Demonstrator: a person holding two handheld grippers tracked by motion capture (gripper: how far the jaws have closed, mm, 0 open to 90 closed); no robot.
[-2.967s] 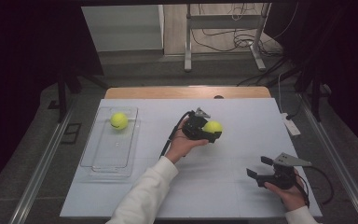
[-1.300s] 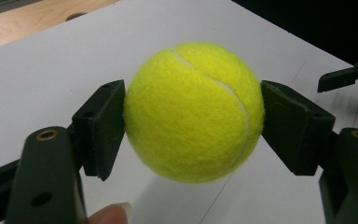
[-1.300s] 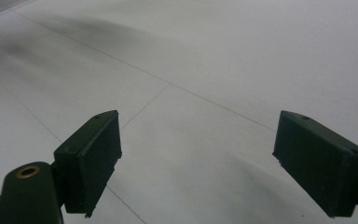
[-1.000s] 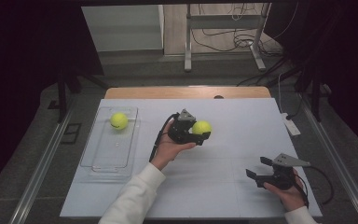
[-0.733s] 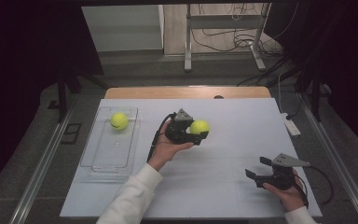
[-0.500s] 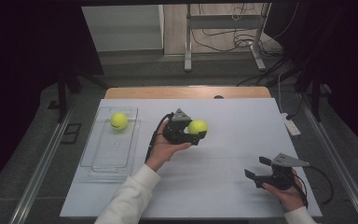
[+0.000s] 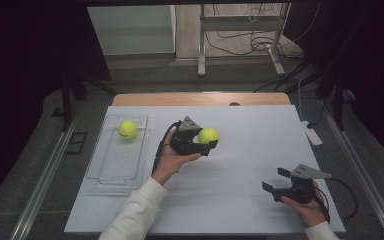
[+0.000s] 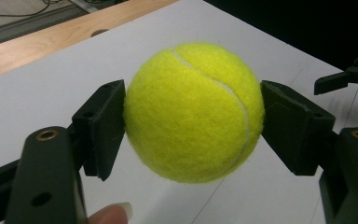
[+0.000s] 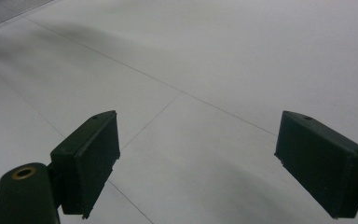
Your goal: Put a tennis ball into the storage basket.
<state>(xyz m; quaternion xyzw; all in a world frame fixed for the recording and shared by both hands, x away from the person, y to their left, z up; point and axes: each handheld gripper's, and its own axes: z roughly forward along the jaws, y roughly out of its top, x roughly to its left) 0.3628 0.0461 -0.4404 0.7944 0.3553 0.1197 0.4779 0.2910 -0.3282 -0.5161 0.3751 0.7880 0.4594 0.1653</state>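
- So one tennis ball is already sitting in the clear plastic tray, up at the far end of it. That half looks done to me.
- Second tennis ball is squeezed right between the fingers of the left gripper, one pad pressing each side, seam facing the camera. It's lifted clear of the white surface, nothing under it but air.
- In the high view that left gripper hangs just to the right of the tray, ball on the side of the fingers away from the tray, so there's a sideways carry left before it's over the tray.
- Right gripper is parked low near the front right corner, well apart from everything. Its fingers are spread wide with nothing between them, just bare surface past the tips.
- My read: roughly halfway or a bit more. What's left is getting the held ball over the tray, lowering it next to the first one, and letting go. Can't see any other balls waiting around.
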